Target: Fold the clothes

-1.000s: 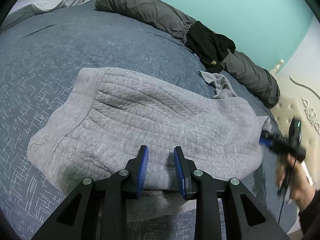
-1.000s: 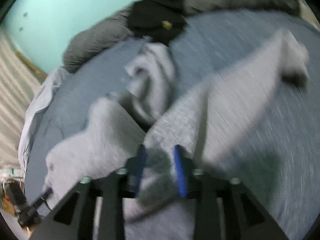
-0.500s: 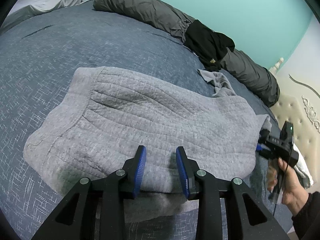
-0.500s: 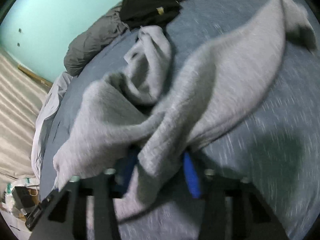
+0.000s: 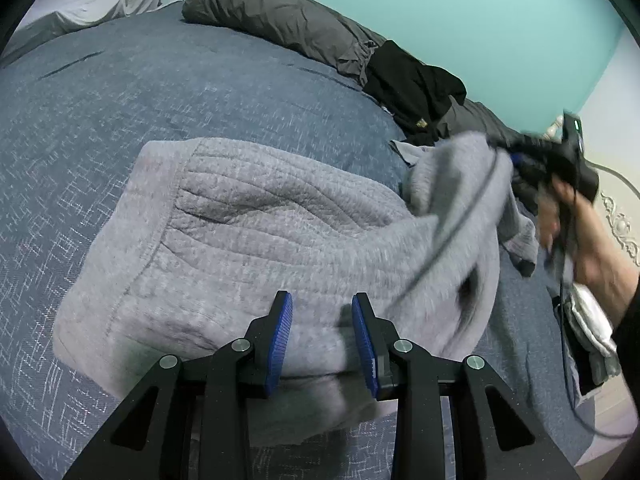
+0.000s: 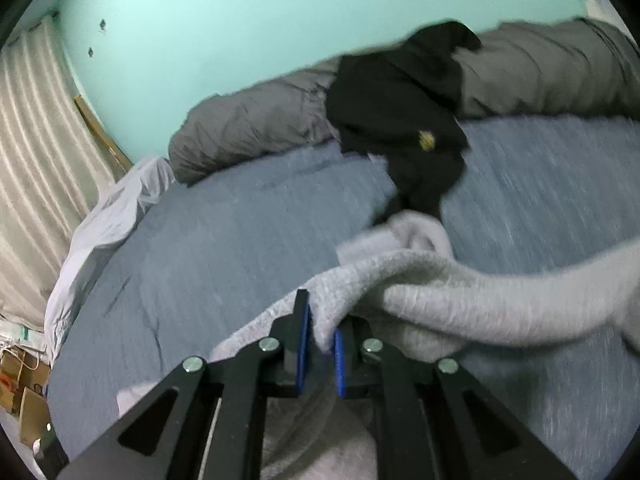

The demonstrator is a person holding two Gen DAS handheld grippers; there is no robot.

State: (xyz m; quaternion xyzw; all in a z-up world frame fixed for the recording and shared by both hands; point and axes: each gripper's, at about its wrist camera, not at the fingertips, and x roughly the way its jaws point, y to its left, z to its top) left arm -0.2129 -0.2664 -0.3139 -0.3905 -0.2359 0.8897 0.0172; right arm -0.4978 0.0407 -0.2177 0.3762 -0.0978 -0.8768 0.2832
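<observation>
Lifted since a second ago: right edge of the grey sweater [image 5: 256, 236], then flat on the bed, now raised and blurred with motion toward the far side. Right gripper [image 6: 319, 330]: jaws have just been closing, a fold of sweater pinched between the blue pads; carried by a hand [image 5: 568, 216] in a dark sleeve. Left gripper [image 5: 322, 312]: kept in place, jaws parted above the sweater's near hem, pads not pressing on cloth. Sweater: quilted grey knit, left part spread flat on the bedspread, ribbed hem to the left, right part in the air. Bedspread [image 5: 120, 92]: blue-grey, flecked white, covers the whole bed. Pillows [image 5: 280, 16]: dark grey, in a row along the far edge against the wall. Black garment [image 5: 412, 80]: heaped on the pillows. Wall [image 5: 460, 8]: pale turquoise. Curtain [image 6: 36, 140]: cream, pleated, at left in the right wrist view. White sheet [image 6: 108, 216]: crumpled at the bed's corner beside the curtain.
</observation>
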